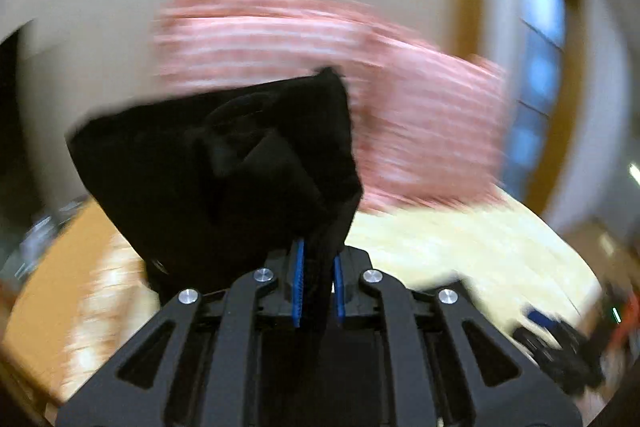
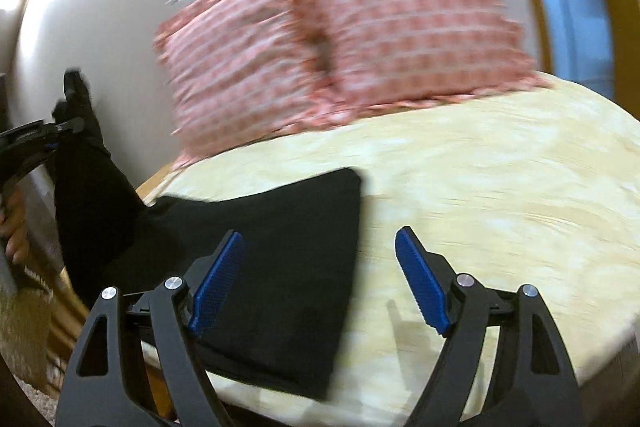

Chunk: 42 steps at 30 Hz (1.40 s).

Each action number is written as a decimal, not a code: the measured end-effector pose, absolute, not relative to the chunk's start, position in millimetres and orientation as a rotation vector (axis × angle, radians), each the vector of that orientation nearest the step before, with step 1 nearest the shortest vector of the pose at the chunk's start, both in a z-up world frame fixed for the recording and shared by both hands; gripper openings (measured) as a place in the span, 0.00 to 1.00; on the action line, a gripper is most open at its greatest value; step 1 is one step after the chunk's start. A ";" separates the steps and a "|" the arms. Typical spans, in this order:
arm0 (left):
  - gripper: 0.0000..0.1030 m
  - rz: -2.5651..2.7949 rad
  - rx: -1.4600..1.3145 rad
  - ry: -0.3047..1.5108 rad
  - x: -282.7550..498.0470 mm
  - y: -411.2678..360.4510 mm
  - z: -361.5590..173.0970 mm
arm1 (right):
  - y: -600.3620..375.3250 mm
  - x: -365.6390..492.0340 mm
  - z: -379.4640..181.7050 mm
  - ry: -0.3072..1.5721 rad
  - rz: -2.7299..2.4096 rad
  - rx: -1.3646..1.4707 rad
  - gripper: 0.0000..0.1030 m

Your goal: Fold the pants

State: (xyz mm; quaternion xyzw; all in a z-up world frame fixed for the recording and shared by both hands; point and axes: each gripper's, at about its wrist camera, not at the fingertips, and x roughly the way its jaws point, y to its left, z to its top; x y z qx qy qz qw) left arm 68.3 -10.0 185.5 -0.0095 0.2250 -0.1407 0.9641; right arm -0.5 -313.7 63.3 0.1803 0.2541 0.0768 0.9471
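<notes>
The black pants (image 2: 288,267) lie partly on the yellow bed (image 2: 500,187), one end flat near the front left corner. The other end hangs lifted off the bed's left side. My left gripper (image 1: 318,283) is shut on that lifted end of the pants (image 1: 224,167), which bunches up in front of its camera. It also shows in the right wrist view (image 2: 68,126) at the far left, raised with the cloth draping down from it. My right gripper (image 2: 320,279) is open and empty, just above the flat part of the pants.
Two pink checked pillows (image 2: 360,27) lean against the white wall at the head of the bed. A wooden bed frame edge (image 2: 150,189) runs along the left. A window (image 2: 576,7) is at the far right. Dark clutter (image 1: 560,347) lies at the right in the left wrist view.
</notes>
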 end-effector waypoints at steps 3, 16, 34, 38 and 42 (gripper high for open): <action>0.11 -0.495 0.081 0.533 57.0 -84.1 151.2 | -339.1 -9.5 53.2 0.525 0.090 0.405 0.78; 0.11 -0.543 0.271 0.628 29.5 -130.8 99.7 | -362.1 -13.6 36.7 0.536 0.046 0.444 0.78; 0.97 -0.405 0.085 0.498 9.9 -41.8 103.7 | -300.9 -5.5 101.6 0.389 0.338 0.328 0.78; 0.97 -0.205 0.095 0.567 37.5 -19.6 79.5 | -245.8 5.6 93.5 0.447 0.457 0.193 0.78; 0.97 -0.166 0.084 0.653 46.5 -10.0 55.6 | -220.9 20.1 70.7 0.578 0.460 0.120 0.78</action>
